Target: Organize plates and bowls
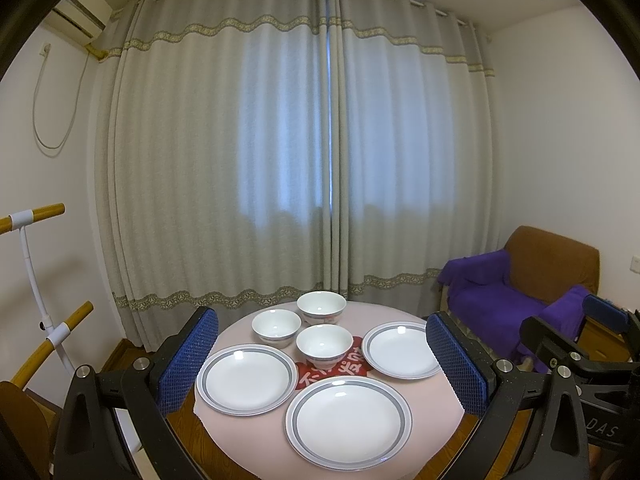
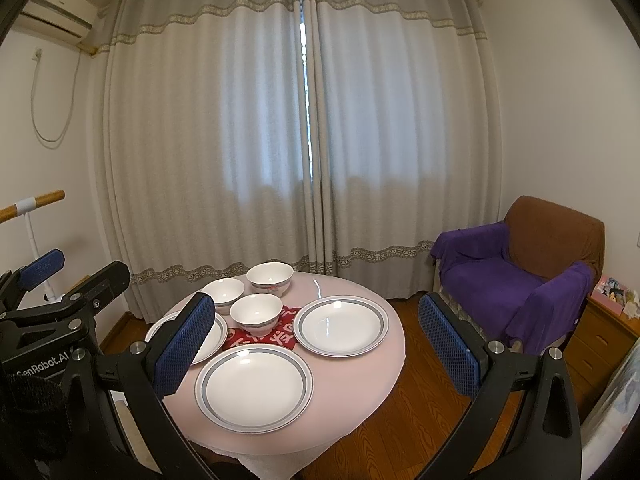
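Plates and bowls lie spread singly on the round table (image 1: 248,452), nothing stacked yet, so sorting looks unstarted. Three plates ring the near half: left plate (image 1: 246,379), near plate (image 1: 348,422), right plate (image 1: 402,350). Three bowls cluster behind: left bowl (image 1: 276,327), far bowl (image 1: 321,307), and middle bowl (image 1: 324,345) on a red mat (image 1: 344,370). Left gripper (image 1: 322,360) and right gripper (image 2: 316,344) hover above the table, jaws wide apart and empty, probably held back to choose a first piece. Like pieces sit close together, which should ease stacking.
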A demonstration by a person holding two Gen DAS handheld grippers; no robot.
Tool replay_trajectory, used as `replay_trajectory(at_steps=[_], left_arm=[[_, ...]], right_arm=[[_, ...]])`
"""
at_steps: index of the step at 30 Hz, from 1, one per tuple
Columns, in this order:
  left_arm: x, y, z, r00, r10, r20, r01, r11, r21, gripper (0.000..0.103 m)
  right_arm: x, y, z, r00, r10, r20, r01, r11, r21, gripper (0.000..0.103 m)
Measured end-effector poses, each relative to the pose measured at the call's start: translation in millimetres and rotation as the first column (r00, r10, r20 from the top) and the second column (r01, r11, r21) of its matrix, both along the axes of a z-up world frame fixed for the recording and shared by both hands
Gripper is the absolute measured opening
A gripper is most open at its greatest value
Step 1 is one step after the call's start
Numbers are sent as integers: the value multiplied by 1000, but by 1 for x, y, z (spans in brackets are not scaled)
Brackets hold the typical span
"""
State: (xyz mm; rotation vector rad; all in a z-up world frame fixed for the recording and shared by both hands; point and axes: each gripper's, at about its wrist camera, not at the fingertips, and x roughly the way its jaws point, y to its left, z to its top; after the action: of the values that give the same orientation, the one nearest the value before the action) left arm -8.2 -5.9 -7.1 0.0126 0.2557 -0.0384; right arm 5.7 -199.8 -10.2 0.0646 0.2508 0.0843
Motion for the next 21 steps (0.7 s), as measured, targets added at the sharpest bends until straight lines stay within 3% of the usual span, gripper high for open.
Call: replay_trajectory(at_steps=[21], left_arm=[[4, 2, 1, 1000, 3, -25, -4, 1000, -6, 102]], right_arm=[[3, 3, 0, 1000, 7, -19, -7, 1000, -3, 103]])
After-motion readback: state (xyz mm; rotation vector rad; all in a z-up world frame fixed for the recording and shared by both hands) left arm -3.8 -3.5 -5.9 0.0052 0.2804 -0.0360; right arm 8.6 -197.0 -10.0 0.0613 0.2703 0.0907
